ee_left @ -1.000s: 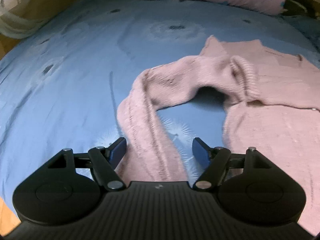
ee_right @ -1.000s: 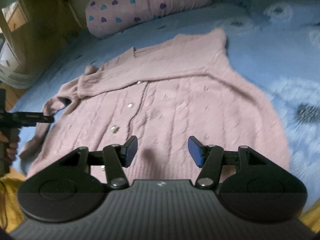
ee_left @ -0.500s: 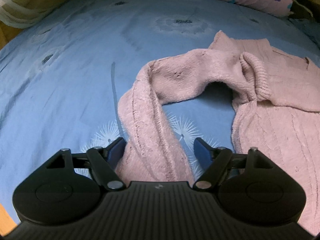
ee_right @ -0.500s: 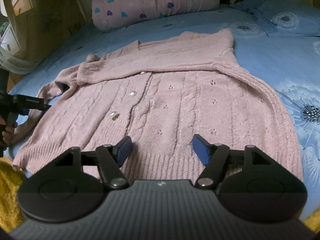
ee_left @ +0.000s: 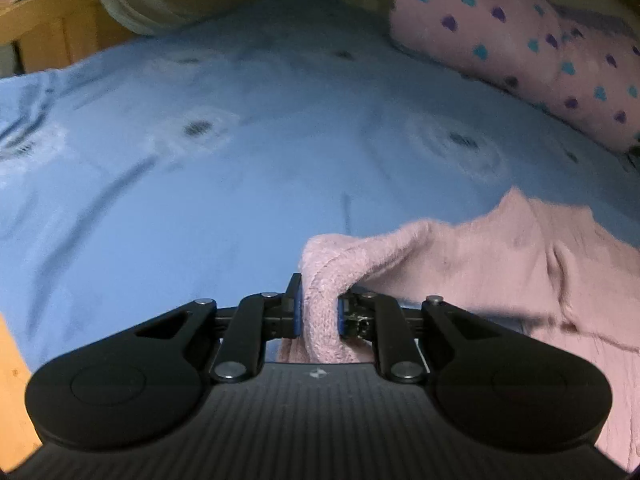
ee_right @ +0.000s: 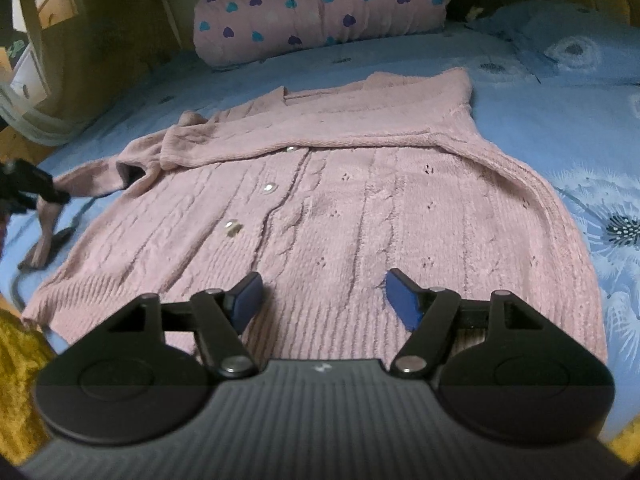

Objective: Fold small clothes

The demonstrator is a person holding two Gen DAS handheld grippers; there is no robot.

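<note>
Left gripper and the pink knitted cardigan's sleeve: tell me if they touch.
Touching. The left wrist view shows the left gripper closing, both blue pads pressed against the bunched pink knitted sleeve between them.

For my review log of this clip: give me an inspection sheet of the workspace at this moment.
Surface: blue bedsheet with dandelion print.
Job's things: pink cardigan spread flat, buttoned, one sleeve folded across the chest; other sleeve lifted off the sheet.
Clutter: heart-print pillow at the far edge.
Grippers: left gripper closing, pads on the sleeve; right gripper open above the hem, holding nothing.
Cables: dark cord by the near-left bed edge.
Surroundings: wooden furniture, yellow fabric.
</note>
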